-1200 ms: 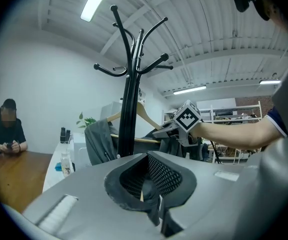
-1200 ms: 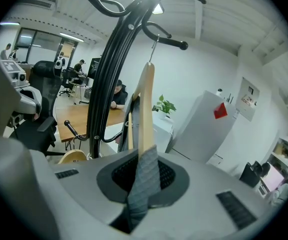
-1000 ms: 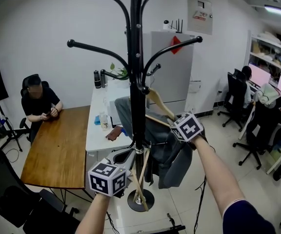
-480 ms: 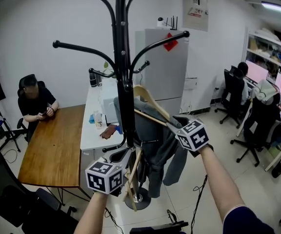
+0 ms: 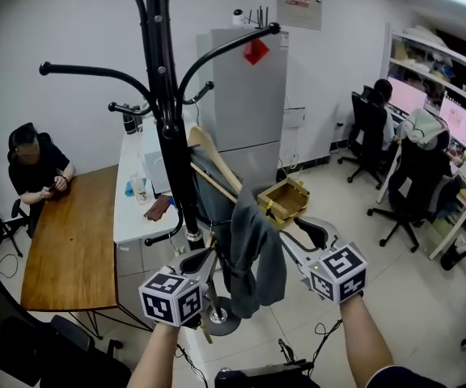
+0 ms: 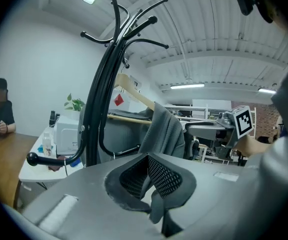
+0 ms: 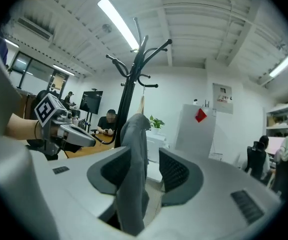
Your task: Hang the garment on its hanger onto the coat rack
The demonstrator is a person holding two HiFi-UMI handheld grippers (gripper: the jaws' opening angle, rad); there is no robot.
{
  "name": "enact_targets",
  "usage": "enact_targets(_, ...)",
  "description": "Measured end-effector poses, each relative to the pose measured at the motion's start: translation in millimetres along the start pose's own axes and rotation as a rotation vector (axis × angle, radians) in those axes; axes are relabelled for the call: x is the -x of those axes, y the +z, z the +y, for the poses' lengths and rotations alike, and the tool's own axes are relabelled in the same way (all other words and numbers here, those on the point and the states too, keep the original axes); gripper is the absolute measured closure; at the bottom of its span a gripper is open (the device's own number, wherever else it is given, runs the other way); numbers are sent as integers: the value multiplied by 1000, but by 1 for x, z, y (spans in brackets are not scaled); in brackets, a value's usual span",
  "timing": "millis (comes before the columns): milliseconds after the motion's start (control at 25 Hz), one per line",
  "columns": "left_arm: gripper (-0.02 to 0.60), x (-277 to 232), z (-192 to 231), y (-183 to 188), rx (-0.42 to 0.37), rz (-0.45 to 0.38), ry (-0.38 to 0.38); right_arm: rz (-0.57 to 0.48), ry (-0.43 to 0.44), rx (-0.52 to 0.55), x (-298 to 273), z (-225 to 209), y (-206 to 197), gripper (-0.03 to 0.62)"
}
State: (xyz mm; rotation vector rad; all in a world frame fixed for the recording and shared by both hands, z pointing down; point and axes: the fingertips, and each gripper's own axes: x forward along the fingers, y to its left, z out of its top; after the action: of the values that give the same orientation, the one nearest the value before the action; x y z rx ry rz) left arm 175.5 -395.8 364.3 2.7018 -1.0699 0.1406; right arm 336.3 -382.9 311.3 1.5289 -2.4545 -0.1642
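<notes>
One pale tiled floor [image 5: 427, 297] fills the office's lower right, with a long wooden table [image 5: 63, 249] at left. Centre-left rises the black metal coat rack [image 5: 167, 120], a slim post with curved, knob-tipped arms. The limp grey garment [image 5: 253, 249] hangs from it mid-frame on its wooden hanger [image 5: 213, 156]. The right gripper [image 7: 145, 154] has just been opening, and the cloth dangles loose between its parted jaws. The left gripper [image 6: 147, 159], clenched and empty, sits beside the post.
</notes>
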Motion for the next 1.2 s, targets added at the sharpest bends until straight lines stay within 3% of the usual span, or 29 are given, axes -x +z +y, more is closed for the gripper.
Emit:
enact_targets(320, 594, -2, -13, -18, 37, 8, -15, 19, 134, -191, 9, 49, -45, 441)
enact_targets(480, 594, 15, -9, -15, 37, -23, 28, -20, 192, -206, 3, 65, -35, 462)
enact_targets(720, 594, 29, -7, -9, 39, -43, 69, -36, 209, -216, -8, 70, -30, 591)
enact_targets(1200, 594, 33, -12, -15, 55, -43, 85, -32, 290, -231, -13, 87, -34, 589)
